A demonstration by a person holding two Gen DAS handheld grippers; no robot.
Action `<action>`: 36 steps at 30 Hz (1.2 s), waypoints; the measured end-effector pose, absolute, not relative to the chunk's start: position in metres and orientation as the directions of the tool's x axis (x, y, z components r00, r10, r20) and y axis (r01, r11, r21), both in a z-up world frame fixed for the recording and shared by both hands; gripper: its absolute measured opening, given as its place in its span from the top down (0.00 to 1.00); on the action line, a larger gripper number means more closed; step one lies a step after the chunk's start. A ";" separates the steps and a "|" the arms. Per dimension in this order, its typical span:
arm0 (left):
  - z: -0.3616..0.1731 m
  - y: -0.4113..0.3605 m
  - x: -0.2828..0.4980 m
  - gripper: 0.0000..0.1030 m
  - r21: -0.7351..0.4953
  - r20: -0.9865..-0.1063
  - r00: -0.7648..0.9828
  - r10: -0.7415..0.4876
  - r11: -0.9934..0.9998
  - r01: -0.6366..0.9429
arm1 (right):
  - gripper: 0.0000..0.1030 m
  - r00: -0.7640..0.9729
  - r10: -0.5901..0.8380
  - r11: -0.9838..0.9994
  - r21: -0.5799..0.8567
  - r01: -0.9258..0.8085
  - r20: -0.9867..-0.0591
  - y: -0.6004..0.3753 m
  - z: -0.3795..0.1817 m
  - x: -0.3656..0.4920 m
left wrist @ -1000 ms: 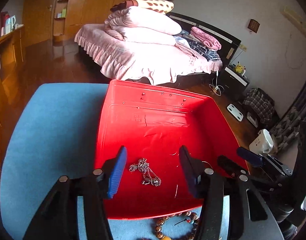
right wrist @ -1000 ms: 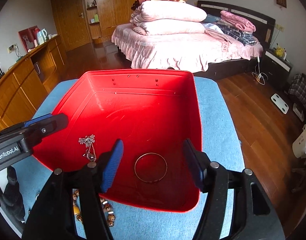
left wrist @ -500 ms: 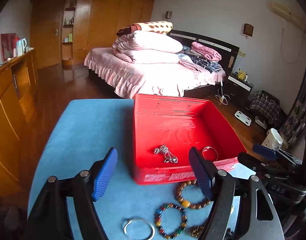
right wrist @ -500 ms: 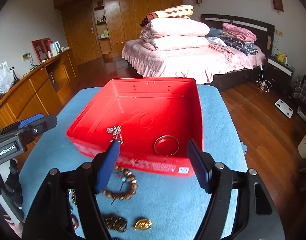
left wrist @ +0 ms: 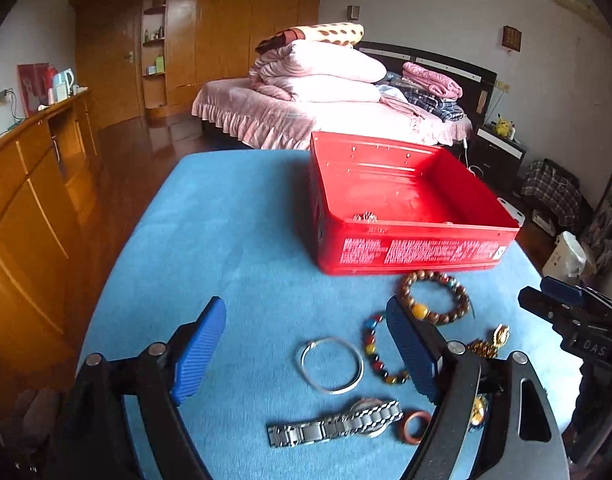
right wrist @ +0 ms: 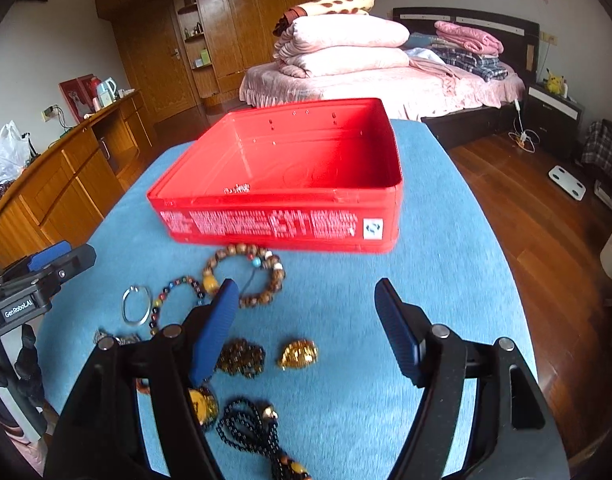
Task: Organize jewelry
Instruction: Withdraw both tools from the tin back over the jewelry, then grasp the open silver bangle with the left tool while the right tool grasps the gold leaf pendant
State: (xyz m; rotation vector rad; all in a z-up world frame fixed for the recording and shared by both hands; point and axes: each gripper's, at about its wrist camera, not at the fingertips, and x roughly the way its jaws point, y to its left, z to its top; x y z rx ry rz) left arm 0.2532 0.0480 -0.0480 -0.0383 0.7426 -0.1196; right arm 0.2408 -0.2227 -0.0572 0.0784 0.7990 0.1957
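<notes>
— Blue ribbed pads on both tools stand wide apart with nothing between them. The left gripper (left wrist: pixel 306 350) hovers over the thin silver wire bangle (left wrist: pixel 330 364), and the right gripper (right wrist: pixel 306 320) hangs above bare carpet near the crumpled gold-coloured trinket (right wrist: pixel 298 353).

— So which piece would you go for?

— My guess is the bangle for the left. It is a hard, smooth hoop lying flat on soft pile, so I would come straight down with one pad inside the ring and one outside, then pinch the wire. A sideways sweep would likely push it along the nap.

— And the right?

— The trinket is lumpy and compact, so a grip across its bulk should hold. The dark bead string (right wrist: pixel 249 432) at the near edge is limp and would dangle; lift that one high before crossing the wall of the red rectangular metal tin (right wrist: pixel 273 228).

— What else lies out?

— Just in front of the tin, a brown wooden bead bracelet (left wrist: pixel 434 296); beside the bangle, a bracelet of glossy multicoloured beads (left wrist: pixel 376 350); nearer still, a steel link-band wristwatch (left wrist: pixel 338 424) and a small reddish ring (left wrist: pixel 416 426). The tin sits toward the far edge of the blue carpeted tabletop (left wrist: pixel 233 240), with a silvery chain (left wrist: pixel 365 217) already inside.
</notes>
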 end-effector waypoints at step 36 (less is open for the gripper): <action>-0.112 0.031 0.251 0.24 -0.036 -0.785 0.607 -0.122 0.988 0.151 | 0.35 0.624 0.215 0.977 0.167 -0.136 -0.751 -0.224 -0.093 0.217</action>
